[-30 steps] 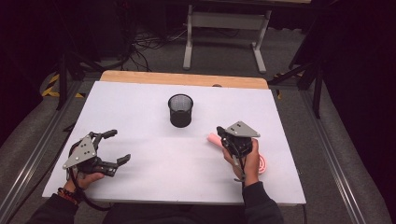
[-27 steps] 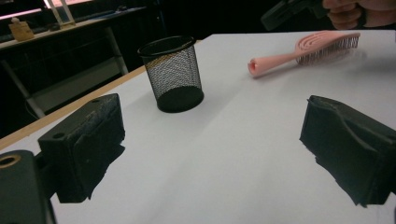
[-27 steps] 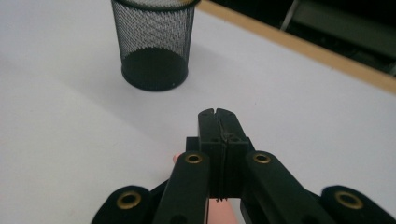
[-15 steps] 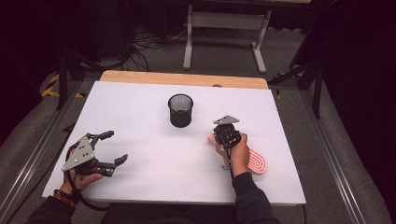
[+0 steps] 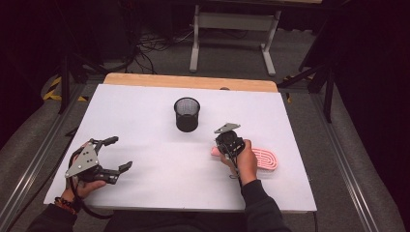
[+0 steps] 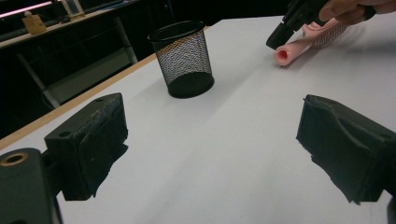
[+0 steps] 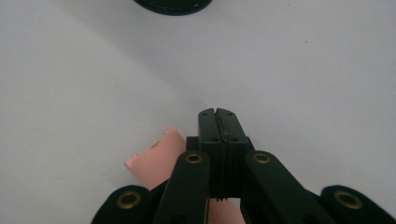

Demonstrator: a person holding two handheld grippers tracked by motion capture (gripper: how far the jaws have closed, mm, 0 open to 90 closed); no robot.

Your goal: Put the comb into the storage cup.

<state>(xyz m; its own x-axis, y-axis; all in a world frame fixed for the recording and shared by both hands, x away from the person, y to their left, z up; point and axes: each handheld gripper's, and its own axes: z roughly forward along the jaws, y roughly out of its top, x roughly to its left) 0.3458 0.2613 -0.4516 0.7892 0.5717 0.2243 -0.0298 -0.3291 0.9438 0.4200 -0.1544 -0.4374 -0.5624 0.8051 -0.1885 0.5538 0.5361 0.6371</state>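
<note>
While the left tool (image 5: 113, 153) rests well apart with jaws wide, the right tool (image 5: 227, 143), jaws pressed together on nothing, sits over the near end of the pink ribbed foam tube (image 5: 263, 158), which lies along the white bench (image 5: 145, 116) toward the person's right.

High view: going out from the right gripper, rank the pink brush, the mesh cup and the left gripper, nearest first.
From the right gripper:
1. Pink brush, right beside it, its handle running under the hand.
2. Mesh cup, up and to the left, mid-table.
3. Left gripper, far across at the table's left side.
</note>
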